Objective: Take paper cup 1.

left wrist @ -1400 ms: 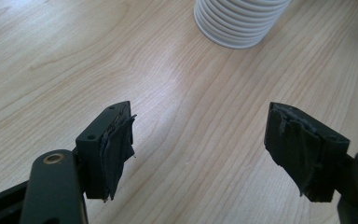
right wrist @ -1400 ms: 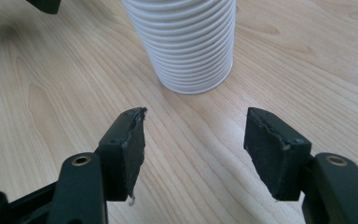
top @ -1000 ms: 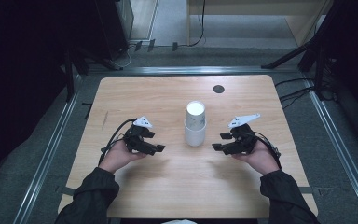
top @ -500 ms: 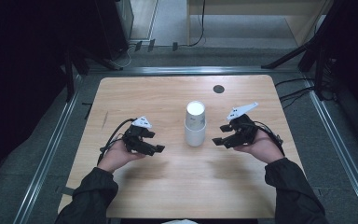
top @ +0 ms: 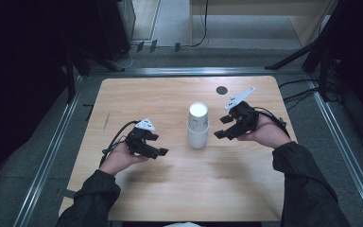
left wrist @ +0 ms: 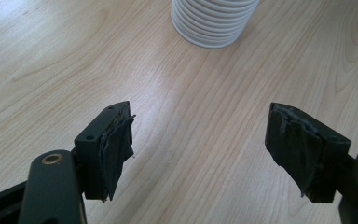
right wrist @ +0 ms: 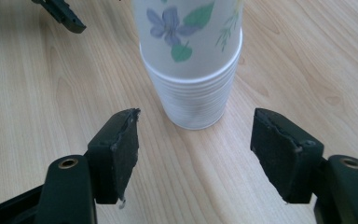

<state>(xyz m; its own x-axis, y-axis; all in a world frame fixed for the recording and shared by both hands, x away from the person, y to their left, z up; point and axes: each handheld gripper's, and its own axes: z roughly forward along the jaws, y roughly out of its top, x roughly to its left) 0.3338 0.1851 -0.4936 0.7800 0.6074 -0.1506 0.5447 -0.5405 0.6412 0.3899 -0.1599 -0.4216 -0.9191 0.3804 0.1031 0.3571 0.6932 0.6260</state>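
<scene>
1. The stack of paper cups (top: 198, 125) stands upright at the middle of the frame on the wooden bench (top: 170, 194), same spot as a second ago; in the right gripper view its top cup carries a blue flower and green leaves.
2. The right gripper (top: 227, 126), right of centre, has climbed toward the upper right of the frame compared with the earlier frame, and sits just beside the stack without touching it.
3. Its jaws have just been opening: in the right gripper view they stand apart with the stack ahead of them and nothing between the pads.
4. The left gripper (top: 159, 145), left of centre, hasn't budged since the earlier frame.
5. Its jaws are parted and empty, bare bench between them, the stack's ribbed base near the top of the left gripper view.
6. A small dark disc (top: 221, 90) lies on the bench, upper right of the stack.
</scene>
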